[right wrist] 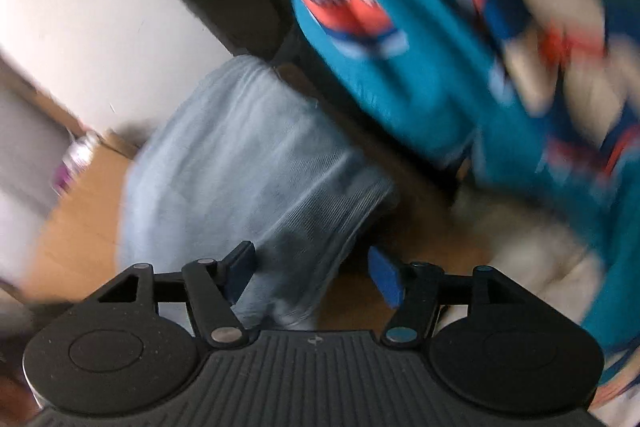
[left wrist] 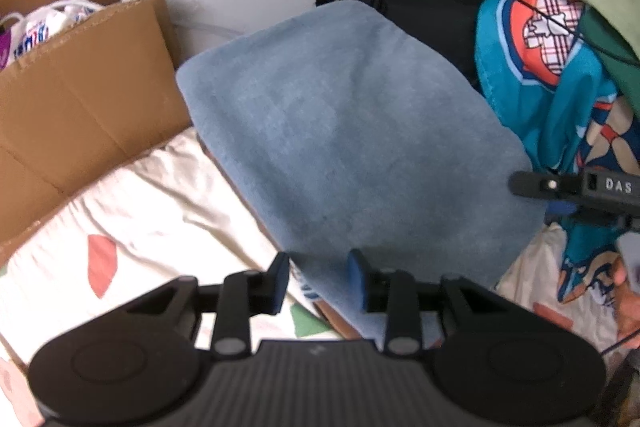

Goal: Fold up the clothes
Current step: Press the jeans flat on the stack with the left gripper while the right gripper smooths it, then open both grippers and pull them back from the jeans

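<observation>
towel [left wrist: 352, 131]: blue, folded flat on cardboard [left wrist: 80, 99] over the sheet [left wrist: 152, 211], so it keeps its shape | left gripper [left wrist: 320, 281]: jaws apart, empty, over near edge | right gripper [right wrist: 312, 277]: jaws apart, nothing between pads (view blurred), at towel's right edge | teal cloth [left wrist: 532, 75]: heaped beside, probably next

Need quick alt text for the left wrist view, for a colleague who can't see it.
A folded blue-grey towel lies flat ahead of the left gripper, whose jaws stand apart over its near edge. A cardboard box sits to the left, a teal patterned cloth to the right.
</observation>
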`<state>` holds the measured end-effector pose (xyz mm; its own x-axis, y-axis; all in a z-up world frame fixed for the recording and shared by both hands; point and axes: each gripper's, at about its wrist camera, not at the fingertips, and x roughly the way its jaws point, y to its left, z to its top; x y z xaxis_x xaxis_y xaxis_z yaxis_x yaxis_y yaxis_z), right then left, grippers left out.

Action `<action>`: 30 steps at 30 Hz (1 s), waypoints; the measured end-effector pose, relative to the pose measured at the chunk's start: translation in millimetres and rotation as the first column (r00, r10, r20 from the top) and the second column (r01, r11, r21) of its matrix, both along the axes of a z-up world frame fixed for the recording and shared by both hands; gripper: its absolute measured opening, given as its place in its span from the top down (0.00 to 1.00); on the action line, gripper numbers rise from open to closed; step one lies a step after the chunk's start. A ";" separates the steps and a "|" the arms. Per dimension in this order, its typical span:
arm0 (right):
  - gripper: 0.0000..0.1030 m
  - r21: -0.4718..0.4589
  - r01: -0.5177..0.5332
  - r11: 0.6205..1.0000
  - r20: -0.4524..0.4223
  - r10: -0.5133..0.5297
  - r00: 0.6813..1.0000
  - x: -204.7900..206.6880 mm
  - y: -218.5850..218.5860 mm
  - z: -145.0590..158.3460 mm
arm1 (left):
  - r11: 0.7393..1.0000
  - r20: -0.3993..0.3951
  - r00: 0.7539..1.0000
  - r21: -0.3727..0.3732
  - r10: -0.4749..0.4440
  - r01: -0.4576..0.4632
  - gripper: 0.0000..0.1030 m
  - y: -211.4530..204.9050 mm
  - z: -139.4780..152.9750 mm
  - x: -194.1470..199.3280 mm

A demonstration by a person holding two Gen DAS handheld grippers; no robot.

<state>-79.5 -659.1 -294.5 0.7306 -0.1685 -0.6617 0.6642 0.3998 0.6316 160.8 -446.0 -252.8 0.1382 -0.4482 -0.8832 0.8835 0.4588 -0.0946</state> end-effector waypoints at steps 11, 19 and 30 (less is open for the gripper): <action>0.76 0.068 -0.038 0.997 0.064 0.033 0.997 -5.3 15.4 -13.8 | 1.000 -0.069 0.998 0.026 0.004 -0.002 0.88 12.4 -9.0 -15.8; 0.81 0.041 -0.064 0.997 0.017 0.063 0.998 -10.0 26.0 -1.6 | 0.997 -0.064 0.998 0.078 0.026 -0.021 0.87 17.1 -7.9 -21.1; 0.31 -0.114 -0.084 0.990 -0.152 0.066 0.986 -13.7 46.5 58.2 | 0.994 -0.030 0.996 0.069 0.087 -0.085 0.26 22.2 41.4 -28.9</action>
